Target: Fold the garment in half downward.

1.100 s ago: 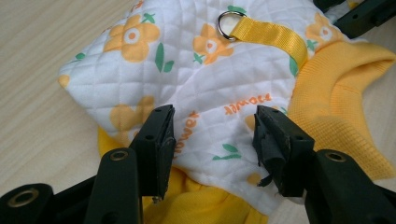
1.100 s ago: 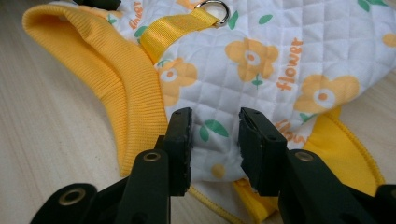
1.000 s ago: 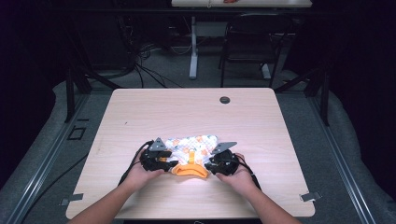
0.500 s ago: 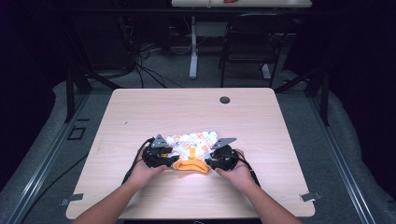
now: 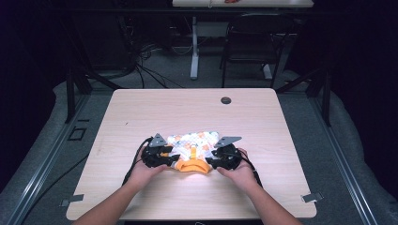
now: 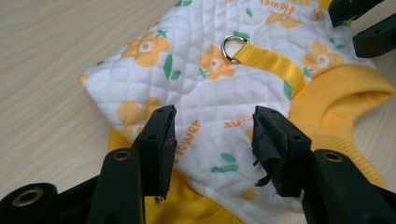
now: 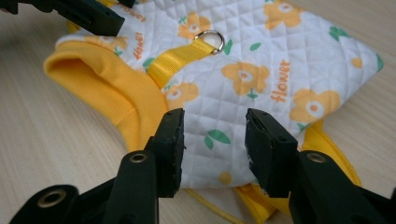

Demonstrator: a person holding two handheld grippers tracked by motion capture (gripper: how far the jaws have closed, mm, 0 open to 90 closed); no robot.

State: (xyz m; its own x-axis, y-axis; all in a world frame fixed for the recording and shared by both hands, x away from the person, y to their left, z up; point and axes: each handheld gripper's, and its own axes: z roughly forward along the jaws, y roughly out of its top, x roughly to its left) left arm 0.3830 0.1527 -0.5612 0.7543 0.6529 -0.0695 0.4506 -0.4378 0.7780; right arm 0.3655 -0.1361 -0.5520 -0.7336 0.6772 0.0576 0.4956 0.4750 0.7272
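Small quilted pet vest (image 5: 193, 146), white with orange flowers and yellow ribbed trim, lies flat on the wooden table (image 5: 141, 112), on the half nearer the person. Using the vest's yellow ribbed collar (image 5: 190, 165) as landmark: it is the edge nearest the person, and the vest body runs away from it toward the far table edge. The vest's long axis runs left-right, across the line between the two hands.

Left gripper (image 5: 162, 158) sits just left of the collar, right gripper (image 5: 220, 159) just right of it, about equally near. Both point inward at the vest from opposite ends.

Left gripper (image 6: 212, 140): jaws apart, quilted fabric seen between and beyond them, pads not pressing on it. Holding nothing.

Right gripper (image 7: 215, 140): jaws have just been opening and now stand wide. Cloth lies under the gap, nothing pinched.

Yellow webbing strap (image 6: 273, 65) with its metal D-ring (image 6: 233, 45) runs from the collar up the middle of the back, D-ring on the side away from the collar. In the right gripper view the same D-ring (image 7: 211, 39) sits beyond the jaws, collar (image 7: 107, 88) to their left.

My read: both are released, and either gripper can re-grip its own end edge. The collar sits midway, favouring neither.
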